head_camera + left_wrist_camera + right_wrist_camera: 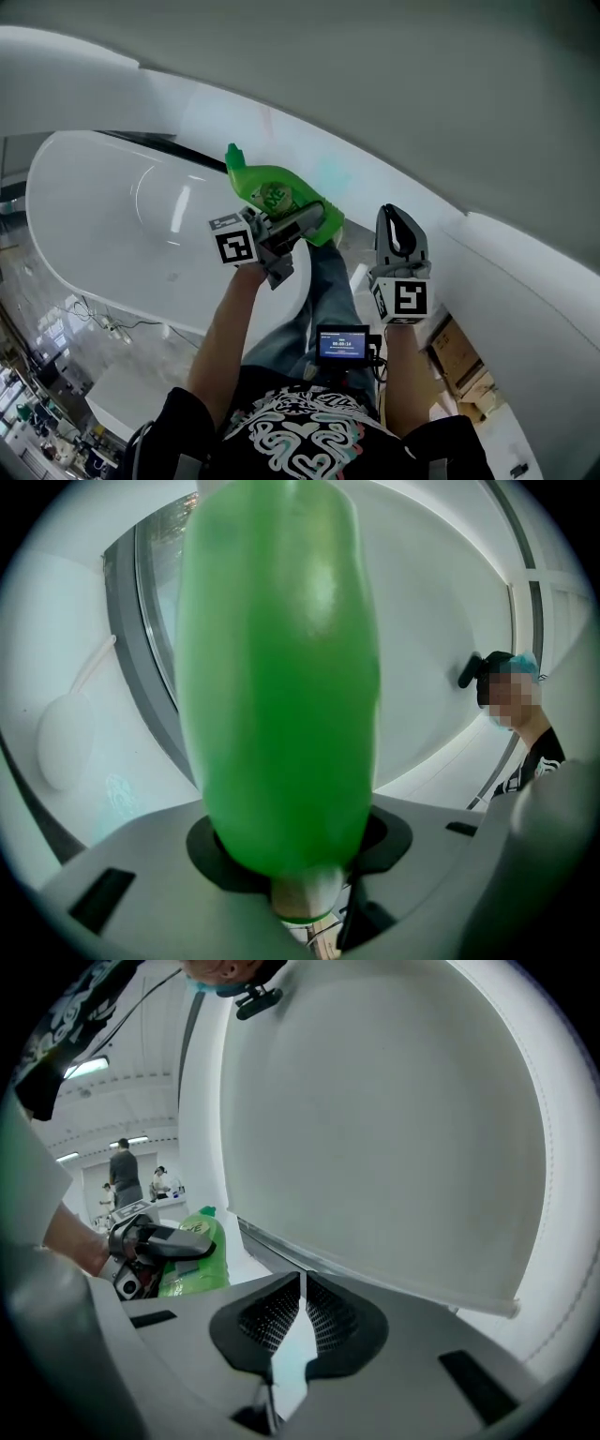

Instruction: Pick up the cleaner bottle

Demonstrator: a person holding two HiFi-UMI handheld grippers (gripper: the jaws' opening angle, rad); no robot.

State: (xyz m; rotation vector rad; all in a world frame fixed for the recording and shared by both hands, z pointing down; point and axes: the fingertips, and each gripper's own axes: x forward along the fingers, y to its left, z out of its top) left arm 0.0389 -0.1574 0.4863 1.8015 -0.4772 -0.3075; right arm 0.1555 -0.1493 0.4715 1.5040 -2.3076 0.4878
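Two claws: the left claw clamps the cleaner bottle, lifted over the tub rim; the right claw, jaws together, is empty. The pickup looks done; next calls for a steady hold.

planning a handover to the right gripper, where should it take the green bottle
Probably the shoulder just below the cap, approached from the right gripper's side. The left gripper clamps the green bottle across its lower body, so the narrower, tilted upper end is free.
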